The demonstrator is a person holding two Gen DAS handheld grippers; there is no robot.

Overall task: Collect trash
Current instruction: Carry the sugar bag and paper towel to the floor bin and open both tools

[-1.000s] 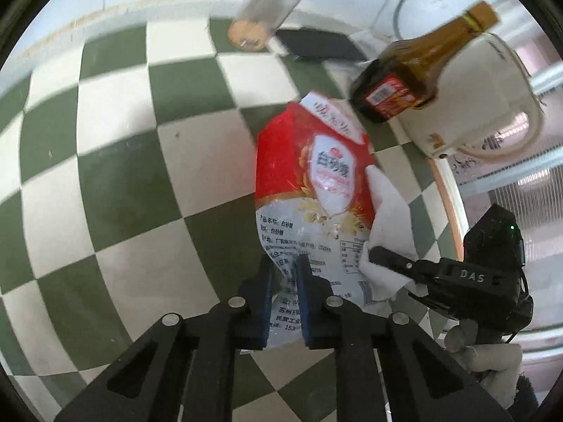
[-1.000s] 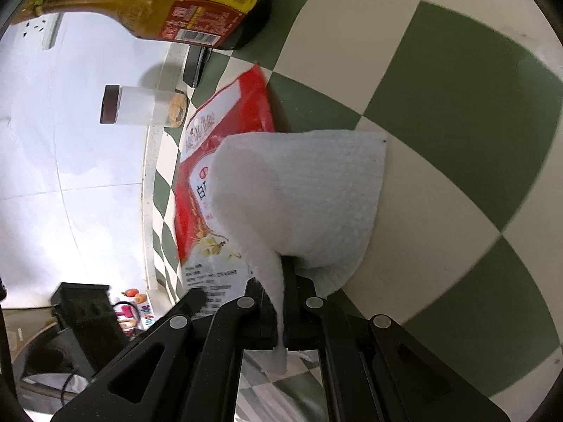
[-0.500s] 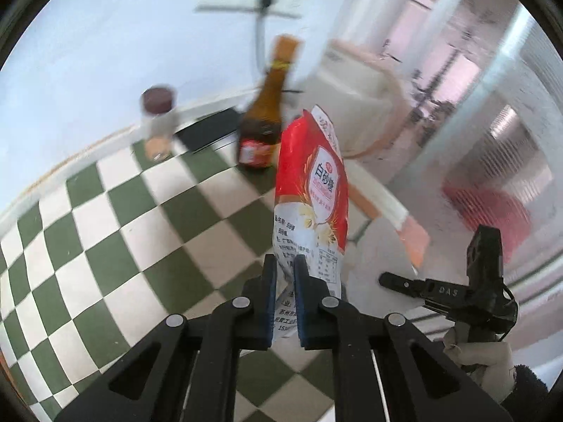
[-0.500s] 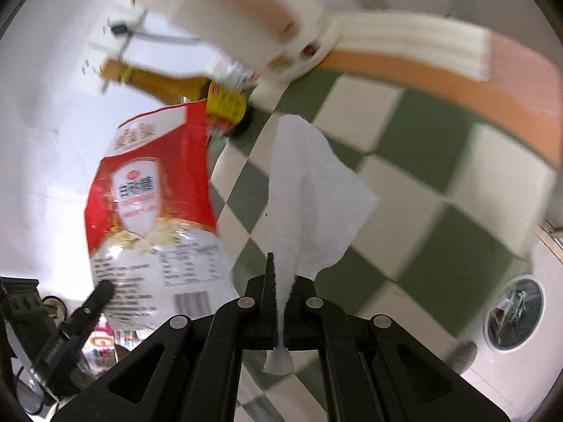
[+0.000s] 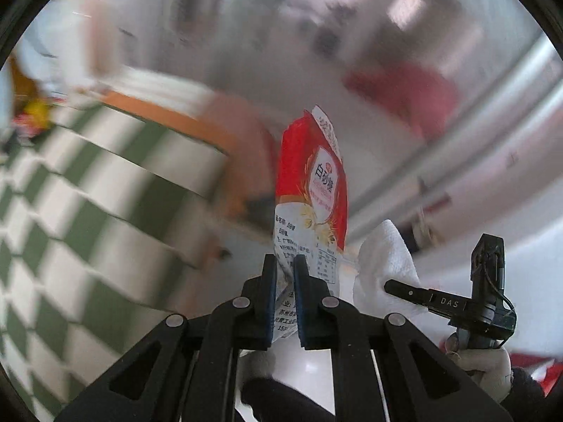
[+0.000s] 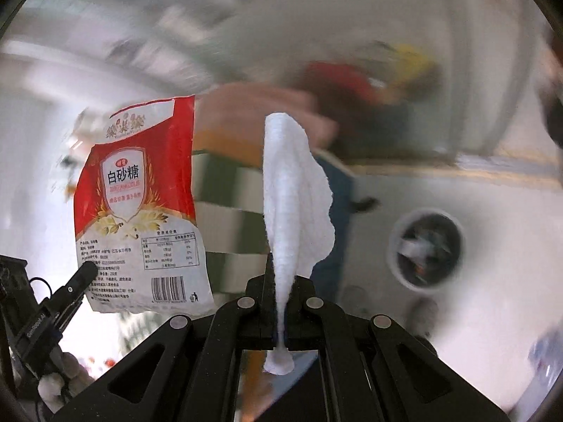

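My left gripper (image 5: pixel 284 263) is shut on the bottom edge of an empty red and white sugar bag (image 5: pixel 311 190), held upright in the air past the table edge. The bag also shows in the right wrist view (image 6: pixel 139 207), with the left gripper (image 6: pixel 82 274) at its lower left. My right gripper (image 6: pixel 281 267) is shut on a white paper towel (image 6: pixel 292 193) that stands up from the jaws. The towel (image 5: pixel 383 263) and right gripper (image 5: pixel 390 285) show at the right of the left wrist view.
The green and white checked table (image 5: pixel 88 211) with an orange edge (image 5: pixel 169 112) lies to the left, blurred. A round white bin (image 6: pixel 427 248) with trash inside stands on the floor at lower right of the right wrist view. Background is motion-blurred.
Both grippers lifted their trash off the checked table and swung away from it, past its edge. The bottle, jar and kettle have left view; a bin has come into the right wrist view.
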